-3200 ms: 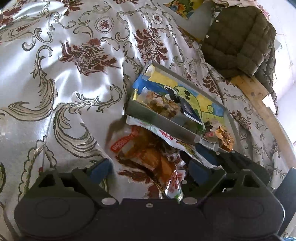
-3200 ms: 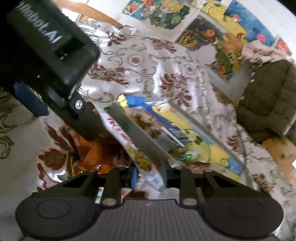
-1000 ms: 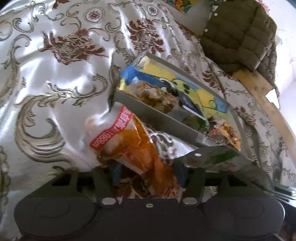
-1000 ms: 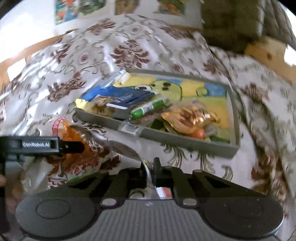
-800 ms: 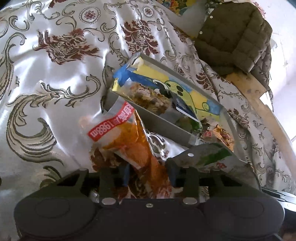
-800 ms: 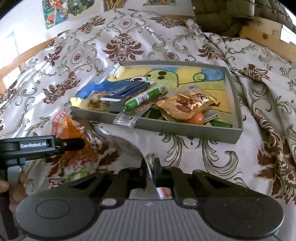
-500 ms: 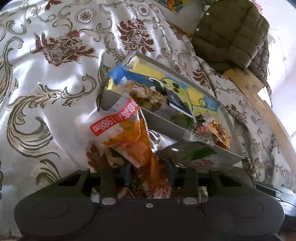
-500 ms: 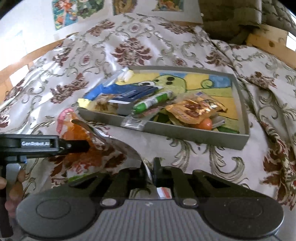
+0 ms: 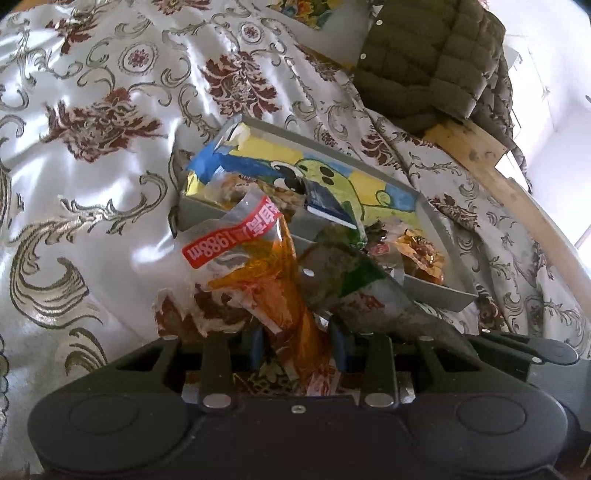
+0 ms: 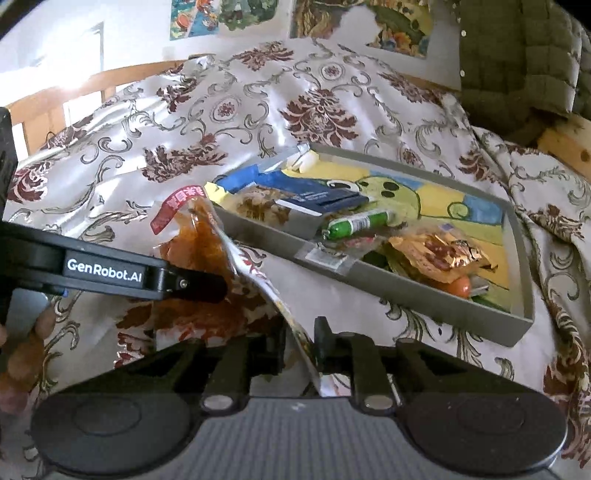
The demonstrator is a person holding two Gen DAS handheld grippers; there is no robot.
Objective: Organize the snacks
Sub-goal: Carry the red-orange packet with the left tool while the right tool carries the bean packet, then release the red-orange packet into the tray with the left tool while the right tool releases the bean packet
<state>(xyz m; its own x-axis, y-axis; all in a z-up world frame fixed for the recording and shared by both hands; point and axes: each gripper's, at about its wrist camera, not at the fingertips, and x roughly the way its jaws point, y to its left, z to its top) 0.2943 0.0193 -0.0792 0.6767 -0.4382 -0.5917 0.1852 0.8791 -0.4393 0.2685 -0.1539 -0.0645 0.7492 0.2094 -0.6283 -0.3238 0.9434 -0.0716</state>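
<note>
My left gripper point(image 9: 297, 349) is shut on an orange snack bag point(image 9: 258, 258) with a red label, holding it up just in front of the grey tray point(image 9: 436, 291). From the right wrist the same bag point(image 10: 195, 236) shows beside the left gripper point(image 10: 207, 286). The jaws of my right gripper point(image 10: 299, 341) are opening. A thin silver packet point(image 10: 258, 273) with green print stands between them, with a gap on its left side. That packet point(image 9: 354, 280) leans against the orange bag. The tray point(image 10: 406, 291) holds several snacks, among them a green tube point(image 10: 354, 223) and a gold pouch point(image 10: 439, 251).
Everything lies on a floral satin bedspread point(image 9: 92, 147). An olive quilted jacket point(image 9: 432, 62) is heaped beyond the tray, by a wooden bed frame point(image 9: 517, 192). Posters point(image 10: 332, 22) hang on the far wall. A person's hand point(image 10: 22, 354) shows at the left edge.
The left jaws closed on the orange bag and raised it toward the tray. The right jaws, earlier pinched on the silver packet, have parted, and that gripper rolled and dipped.
</note>
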